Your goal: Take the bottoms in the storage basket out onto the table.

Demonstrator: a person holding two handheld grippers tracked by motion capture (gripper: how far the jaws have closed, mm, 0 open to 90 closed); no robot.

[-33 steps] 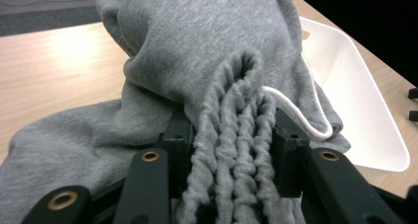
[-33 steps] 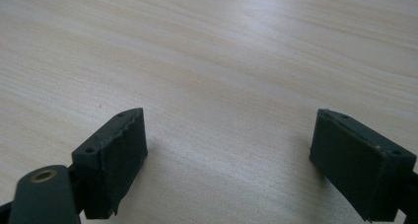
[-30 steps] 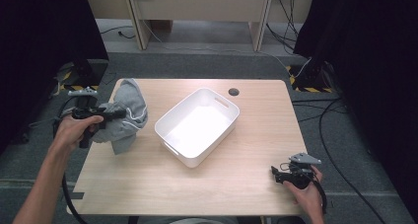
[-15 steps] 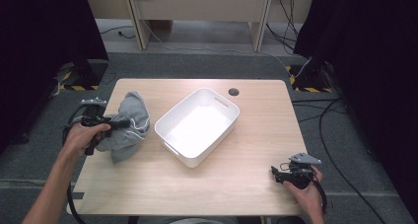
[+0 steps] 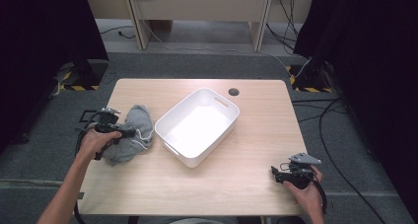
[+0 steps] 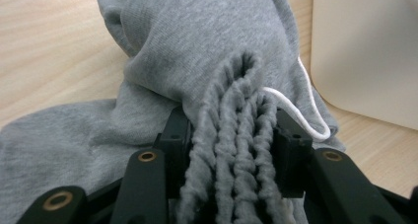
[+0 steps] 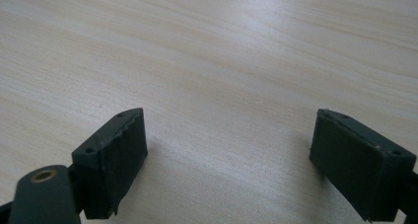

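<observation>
Grey ribbed cotton hoodie [image 6: 207, 86] bunched tight in my left claw [image 6: 231, 135], its white drawstring [image 6: 305, 110] risked snagging the white plastic tub [image 5: 197, 127].

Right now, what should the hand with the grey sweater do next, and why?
Probably lift the grey sweater and swing it toward the white tub. The left gripper is clamped on a bunched, ribbed fold, most of the cloth lies on the table, and the tub beside it holds nothing. The right gripper rests open.
</observation>
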